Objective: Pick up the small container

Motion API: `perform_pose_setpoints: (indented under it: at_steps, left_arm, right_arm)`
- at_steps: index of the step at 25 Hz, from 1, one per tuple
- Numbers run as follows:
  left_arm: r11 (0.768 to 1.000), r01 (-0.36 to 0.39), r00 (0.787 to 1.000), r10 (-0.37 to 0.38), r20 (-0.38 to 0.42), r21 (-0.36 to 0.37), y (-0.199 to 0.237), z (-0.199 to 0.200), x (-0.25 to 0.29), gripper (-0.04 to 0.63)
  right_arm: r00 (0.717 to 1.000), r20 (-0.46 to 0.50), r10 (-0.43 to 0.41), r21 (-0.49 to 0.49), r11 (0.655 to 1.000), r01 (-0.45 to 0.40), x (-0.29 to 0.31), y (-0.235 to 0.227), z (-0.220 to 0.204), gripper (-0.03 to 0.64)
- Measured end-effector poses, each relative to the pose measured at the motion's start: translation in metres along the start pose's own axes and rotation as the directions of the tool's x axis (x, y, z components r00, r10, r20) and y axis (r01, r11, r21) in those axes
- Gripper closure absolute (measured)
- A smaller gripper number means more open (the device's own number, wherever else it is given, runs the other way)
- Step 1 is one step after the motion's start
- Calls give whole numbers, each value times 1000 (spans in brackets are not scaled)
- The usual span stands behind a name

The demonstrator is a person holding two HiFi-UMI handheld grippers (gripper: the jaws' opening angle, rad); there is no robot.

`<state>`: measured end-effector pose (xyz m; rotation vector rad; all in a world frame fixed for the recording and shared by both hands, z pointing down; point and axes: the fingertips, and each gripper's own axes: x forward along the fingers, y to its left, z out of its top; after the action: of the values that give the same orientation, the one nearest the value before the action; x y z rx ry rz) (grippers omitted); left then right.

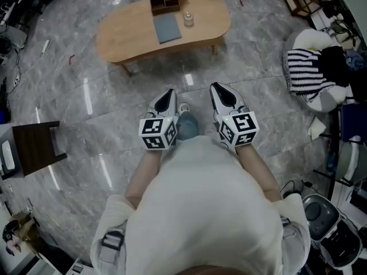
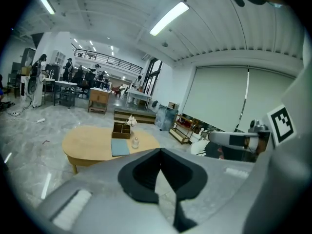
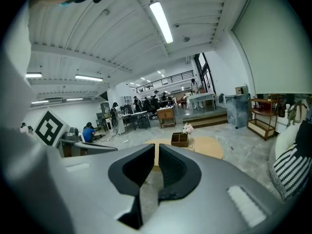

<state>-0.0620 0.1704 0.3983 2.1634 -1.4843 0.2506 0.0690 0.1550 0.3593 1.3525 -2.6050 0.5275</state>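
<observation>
Bright and even, lit from ceiling strip lights (image 2: 168, 18) high above the wooden table (image 2: 97, 143), with white streaks of glare on the polished floor (image 1: 86, 96) just in front of the table. Only a soft shadow beneath the table. Strongly bowed and black-cornered in both gripper views, sharp at the table, smeared toward the rims.

Toward 12 o'clock, the small container (image 1: 188, 19) on the table (image 1: 126, 33) is too small to make out its lid or contents; it is possibly glass. At 9 o'clock, the picture's edge cuts off a dark stool (image 1: 34, 148).
</observation>
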Motion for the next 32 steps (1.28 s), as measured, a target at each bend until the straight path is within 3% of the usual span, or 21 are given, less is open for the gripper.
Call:
perform_pose_setpoints:
  at_steps: [16, 32]
  left_arm:
    - [996, 71, 997, -71, 3, 53, 69, 87, 106, 594]
    - [998, 63, 994, -63, -88, -9, 117, 81, 152, 594]
  right_arm:
    - [999, 15, -35, -4, 999, 35, 127, -36, 59, 604]
    - [996, -51, -69, -4, 998, 69, 180, -67, 50, 617]
